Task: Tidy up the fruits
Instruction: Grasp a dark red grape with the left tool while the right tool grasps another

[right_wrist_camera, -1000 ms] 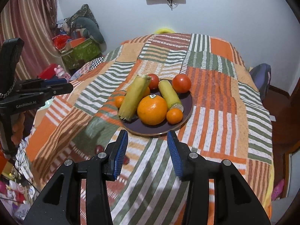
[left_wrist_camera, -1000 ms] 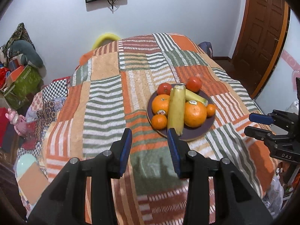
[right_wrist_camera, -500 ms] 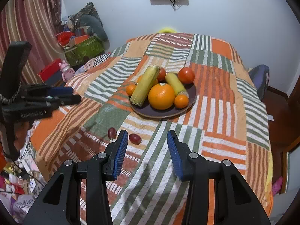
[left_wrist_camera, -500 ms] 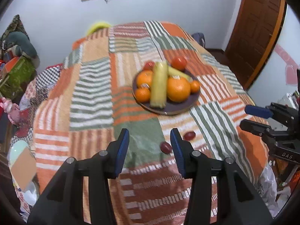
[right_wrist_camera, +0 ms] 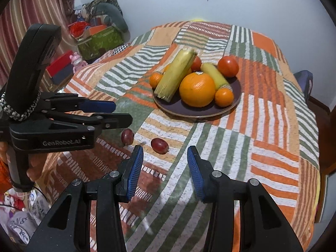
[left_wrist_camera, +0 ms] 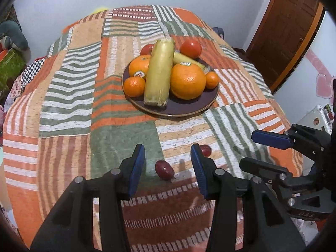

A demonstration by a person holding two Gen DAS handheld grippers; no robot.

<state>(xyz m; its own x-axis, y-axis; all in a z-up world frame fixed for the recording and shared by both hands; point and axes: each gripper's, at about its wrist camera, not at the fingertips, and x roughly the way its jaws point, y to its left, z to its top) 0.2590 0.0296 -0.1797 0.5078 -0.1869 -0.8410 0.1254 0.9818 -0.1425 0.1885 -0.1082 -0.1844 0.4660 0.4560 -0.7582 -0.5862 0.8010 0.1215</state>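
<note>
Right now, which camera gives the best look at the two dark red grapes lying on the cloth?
The right wrist view: both grapes lie unobstructed. In the left wrist view, one grape is clear, the other partly hidden behind a finger.

Two grapes (left_wrist_camera: 164, 168) (left_wrist_camera: 204, 149) on the table, one plate (left_wrist_camera: 180, 110): two large oranges (left_wrist_camera: 187, 81), two mandarins (left_wrist_camera: 134, 86), two tomatoes (left_wrist_camera: 190, 48), two corn cobs (left_wrist_camera: 159, 69), perhaps more hidden.
</note>
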